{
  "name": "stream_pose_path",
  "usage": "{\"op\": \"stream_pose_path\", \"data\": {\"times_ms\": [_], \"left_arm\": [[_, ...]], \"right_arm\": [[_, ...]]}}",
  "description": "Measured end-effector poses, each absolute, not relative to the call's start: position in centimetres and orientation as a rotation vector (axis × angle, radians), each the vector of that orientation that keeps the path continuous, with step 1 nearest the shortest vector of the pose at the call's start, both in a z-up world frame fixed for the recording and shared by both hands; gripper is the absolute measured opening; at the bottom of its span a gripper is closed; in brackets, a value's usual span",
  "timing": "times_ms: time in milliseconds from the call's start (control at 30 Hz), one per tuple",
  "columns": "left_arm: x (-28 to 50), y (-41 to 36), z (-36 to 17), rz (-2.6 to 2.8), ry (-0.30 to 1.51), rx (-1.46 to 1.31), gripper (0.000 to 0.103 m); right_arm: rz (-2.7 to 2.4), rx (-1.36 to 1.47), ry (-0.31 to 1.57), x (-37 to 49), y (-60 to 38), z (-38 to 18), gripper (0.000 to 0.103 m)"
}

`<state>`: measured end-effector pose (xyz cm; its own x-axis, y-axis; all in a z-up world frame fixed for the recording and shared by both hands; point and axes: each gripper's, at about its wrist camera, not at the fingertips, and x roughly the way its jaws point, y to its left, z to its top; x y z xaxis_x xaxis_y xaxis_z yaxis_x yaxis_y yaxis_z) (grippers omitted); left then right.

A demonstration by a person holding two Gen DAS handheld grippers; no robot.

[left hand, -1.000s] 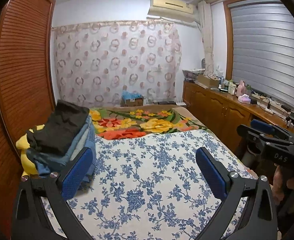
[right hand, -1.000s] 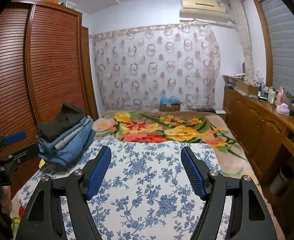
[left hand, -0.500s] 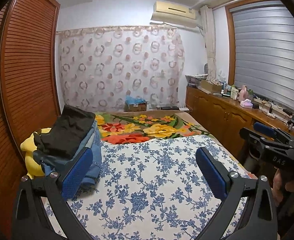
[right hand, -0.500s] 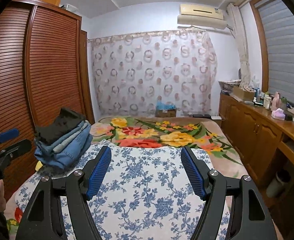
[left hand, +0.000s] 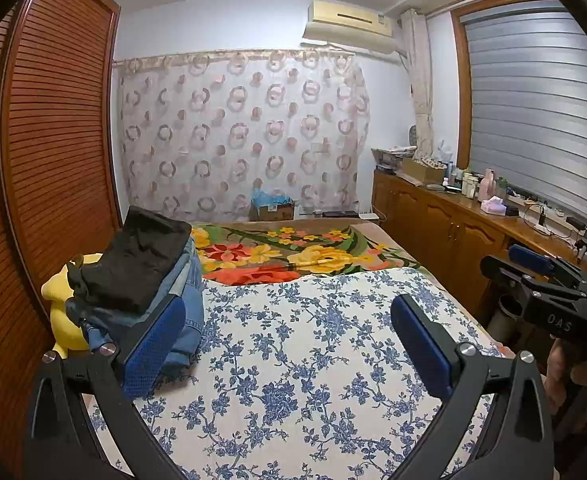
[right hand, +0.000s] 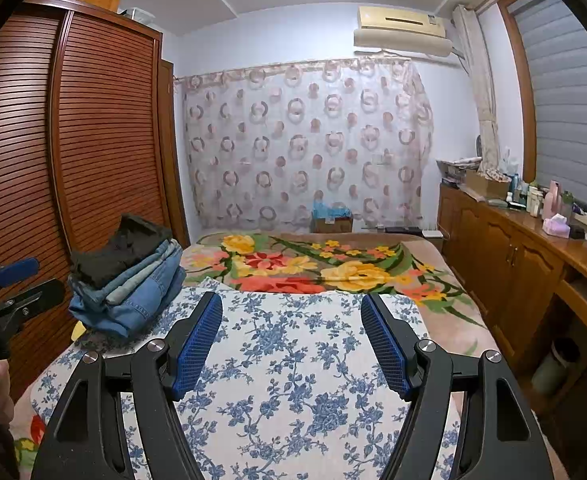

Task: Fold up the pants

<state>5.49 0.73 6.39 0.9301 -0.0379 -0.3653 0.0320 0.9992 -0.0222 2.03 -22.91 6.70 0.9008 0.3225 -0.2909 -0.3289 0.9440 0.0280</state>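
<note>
A pile of folded pants (left hand: pixel 141 280) lies at the left edge of the bed, black pants on top of several blue jeans; it also shows in the right wrist view (right hand: pixel 129 280). My left gripper (left hand: pixel 289 340) is open and empty, held above the blue-flowered sheet (left hand: pixel 313 360), its left finger just in front of the pile. My right gripper (right hand: pixel 291 340) is open and empty above the same sheet (right hand: pixel 293 360), to the right of the pile. Each gripper shows at the edge of the other's view.
A bright flowered blanket (left hand: pixel 293 252) covers the far half of the bed. A brown slatted wardrobe (left hand: pixel 45 160) stands close on the left. A wooden counter (right hand: pixel 533 248) with bottles runs along the right. A yellow cushion (left hand: pixel 61 312) lies under the pile. A curtain (right hand: pixel 305 144) hangs behind.
Both grippers have tilted upward a little, so the bed and pile sit lower in view. Both stay open and empty.
</note>
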Motion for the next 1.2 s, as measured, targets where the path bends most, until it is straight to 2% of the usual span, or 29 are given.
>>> {"op": "stream_pose_path", "data": {"times_ms": [1200], "left_arm": [[5.46,0.71,6.44,-0.034,0.372,-0.013,0.103]], "right_arm": [[0.336,-0.021,0.295,2.10,-23.21,6.57,0.074]]}}
